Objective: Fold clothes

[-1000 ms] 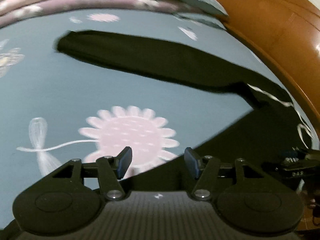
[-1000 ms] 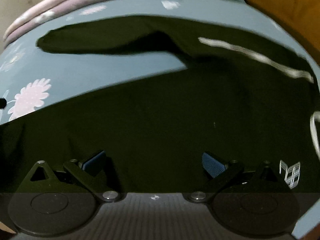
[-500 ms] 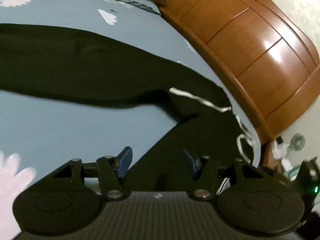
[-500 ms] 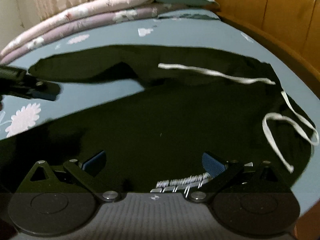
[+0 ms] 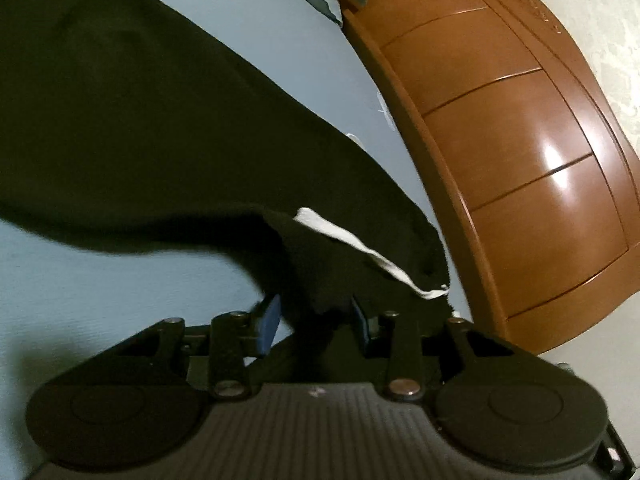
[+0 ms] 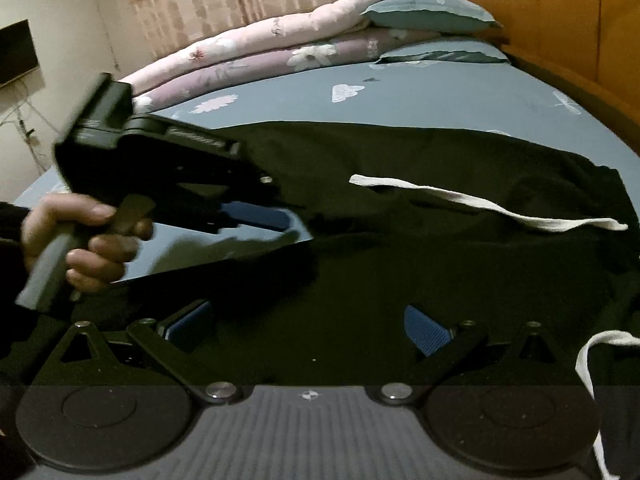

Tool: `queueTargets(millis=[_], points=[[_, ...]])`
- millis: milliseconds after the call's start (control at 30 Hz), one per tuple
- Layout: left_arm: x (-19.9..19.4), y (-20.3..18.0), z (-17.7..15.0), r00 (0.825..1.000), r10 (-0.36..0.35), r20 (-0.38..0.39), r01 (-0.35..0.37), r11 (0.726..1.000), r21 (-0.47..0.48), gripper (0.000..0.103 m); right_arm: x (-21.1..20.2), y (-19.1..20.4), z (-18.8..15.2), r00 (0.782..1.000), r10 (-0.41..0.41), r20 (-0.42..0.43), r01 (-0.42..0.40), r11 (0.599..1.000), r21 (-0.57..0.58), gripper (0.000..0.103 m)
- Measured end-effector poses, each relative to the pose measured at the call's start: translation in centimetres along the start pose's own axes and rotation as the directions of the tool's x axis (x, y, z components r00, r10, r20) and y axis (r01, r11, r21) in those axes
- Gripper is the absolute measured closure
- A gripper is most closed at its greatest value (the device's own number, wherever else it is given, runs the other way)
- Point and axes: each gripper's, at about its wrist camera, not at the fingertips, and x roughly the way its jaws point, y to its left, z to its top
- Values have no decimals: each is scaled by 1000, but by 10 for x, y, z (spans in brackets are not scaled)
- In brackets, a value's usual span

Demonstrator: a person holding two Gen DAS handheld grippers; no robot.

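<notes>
A black hooded garment (image 6: 400, 272) lies spread on the blue flowered bed sheet (image 6: 440, 96), one sleeve (image 5: 140, 120) stretched out to the left. A white drawstring (image 5: 360, 248) crosses its neck area (image 6: 480, 204). My left gripper (image 5: 316, 314) sits low where the sleeve meets the body. A raised fold of black cloth stands between its jaws, which are closing; the left pad (image 5: 269, 320) is still bare. From the right wrist, a hand (image 6: 80, 240) holds that left gripper (image 6: 294, 228). My right gripper (image 6: 306, 322) hovers open over the garment's body.
A wooden headboard (image 5: 520, 160) runs along the bed's right side, close to the garment's neck. Rolled pink and purple quilts (image 6: 260, 52) and a blue pillow (image 6: 424, 12) lie at the far end. A second drawstring loop (image 6: 592, 356) hangs at the right edge.
My left gripper has swept right along the sleeve to the drawstring area and dropped onto the cloth, its jaws narrowing. The right view has tilted up, and the left gripper and hand now fill its left side.
</notes>
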Motion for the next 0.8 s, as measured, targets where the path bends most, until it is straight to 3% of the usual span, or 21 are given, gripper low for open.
queueTargets(millis=[133,333,500,567,700,800], points=[[11,-8,4,998,-64,20,64,998,-10,67,4,-10,4,999,29,-13,-29,999,-22,0],[-1,-20,8,978,-205,35,205,979,-19,67,15,-7,21,996,85,11,-83,990,-118,0],[-9,-23,3,981,-194,0,194,981,-16,66,59,-8,30,991,119,-60,-126,982,-137,0],[-10,-22,-4,988,-152,-31,152,988,-9,65,73,-10,28,988,117,-104,-128,986,-110,0],[-22,-13,-20,992,-100,-81,99,995,-23,64,60,-5,24,983,133,-128,-148,982,-118,0],[-40,-20,-21,996,-52,-71,55,998,41,64,39,-6,17,984,128,-120,-140,986,-95,0]])
